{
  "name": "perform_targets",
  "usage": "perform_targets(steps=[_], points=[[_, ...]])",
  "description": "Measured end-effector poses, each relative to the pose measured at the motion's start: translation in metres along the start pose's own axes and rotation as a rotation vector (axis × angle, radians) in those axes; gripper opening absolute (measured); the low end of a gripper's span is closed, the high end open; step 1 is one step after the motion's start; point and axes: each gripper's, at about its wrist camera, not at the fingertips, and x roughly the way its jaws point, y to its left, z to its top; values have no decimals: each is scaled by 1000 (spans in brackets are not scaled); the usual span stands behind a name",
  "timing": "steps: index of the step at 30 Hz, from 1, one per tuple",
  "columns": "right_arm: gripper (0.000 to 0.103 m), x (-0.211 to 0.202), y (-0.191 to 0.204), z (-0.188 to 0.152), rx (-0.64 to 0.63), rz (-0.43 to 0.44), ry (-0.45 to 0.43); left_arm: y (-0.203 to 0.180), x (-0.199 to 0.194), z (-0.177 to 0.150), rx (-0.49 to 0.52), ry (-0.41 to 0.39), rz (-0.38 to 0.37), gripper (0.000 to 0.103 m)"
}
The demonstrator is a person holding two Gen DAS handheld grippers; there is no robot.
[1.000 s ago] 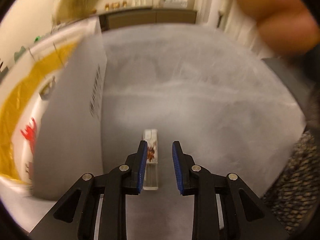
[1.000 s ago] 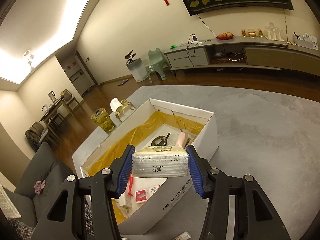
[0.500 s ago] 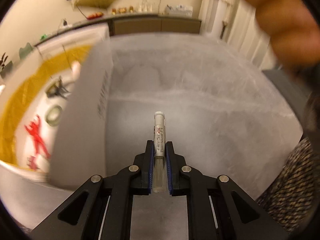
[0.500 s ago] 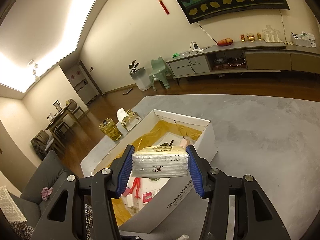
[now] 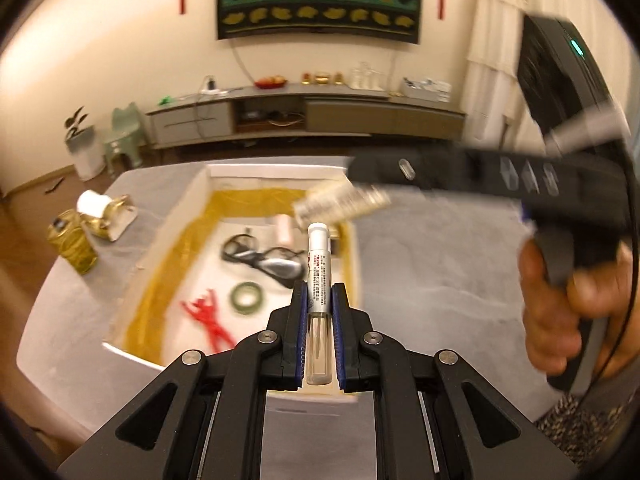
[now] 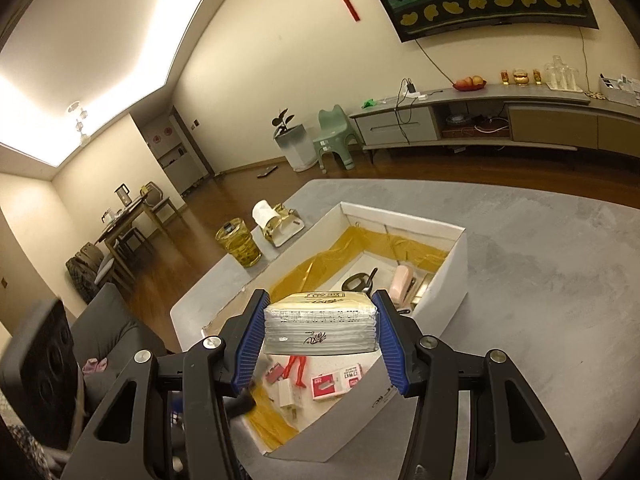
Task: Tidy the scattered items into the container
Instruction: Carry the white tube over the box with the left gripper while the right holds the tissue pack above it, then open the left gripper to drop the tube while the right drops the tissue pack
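Observation:
My left gripper [image 5: 319, 300] is shut on a clear tube with a white cap [image 5: 318, 268] and holds it above the near end of the white box [image 5: 176, 220], which is lined with yellow film. My right gripper [image 6: 320, 320] is shut on a tissue pack [image 6: 320, 326] and holds it over the same box [image 6: 452, 280]. The right gripper and pack also show in the left wrist view [image 5: 344, 202], blurred, above the box's far right corner. Inside the box lie glasses [image 5: 264, 260], a green tape roll [image 5: 247, 298], a red figure [image 5: 208, 316], a pink stapler [image 6: 402, 284] and small packets [image 6: 336, 380].
The box sits on a grey table [image 6: 540, 280]. A yellow glass cup [image 6: 239, 242] and a paper roll in a gold holder [image 6: 276, 220] stand at the table's left edge. A grey sofa [image 6: 108, 320] lies beyond that edge. A TV cabinet [image 5: 304, 116] stands along the far wall.
My left gripper closed on the tube lying on the table, lifted it and swung left over the box. My right gripper kept hold of the tissue pack and moved further over the box.

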Motion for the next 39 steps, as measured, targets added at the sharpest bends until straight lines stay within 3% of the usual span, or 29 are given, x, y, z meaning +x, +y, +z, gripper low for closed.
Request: perform_targets(steps=[11,13,17,23,30,34,39], points=[[55,50,20,-11,-83,-83,68,45,32,10,-72,40,50,13],[59,57,19,-12,-83,-95,79,49,39,9,-78,40,60,30],[62,59,5,-14,-45,-92,89,56,44,7,-92,41,71,35],[63,52,4,-19,-40,-90,105,63,38,2,-106,38,92,42],[74,18,23,-31,-90,-95,79,65,9,-13,-112,14,117,58],[78,5,35,-38,-120,-98,73,57,-2,-25,-110,40,91,58],[79,3,49,-51,-178,-171,110,40,-14,-35,-94,52,95,67]])
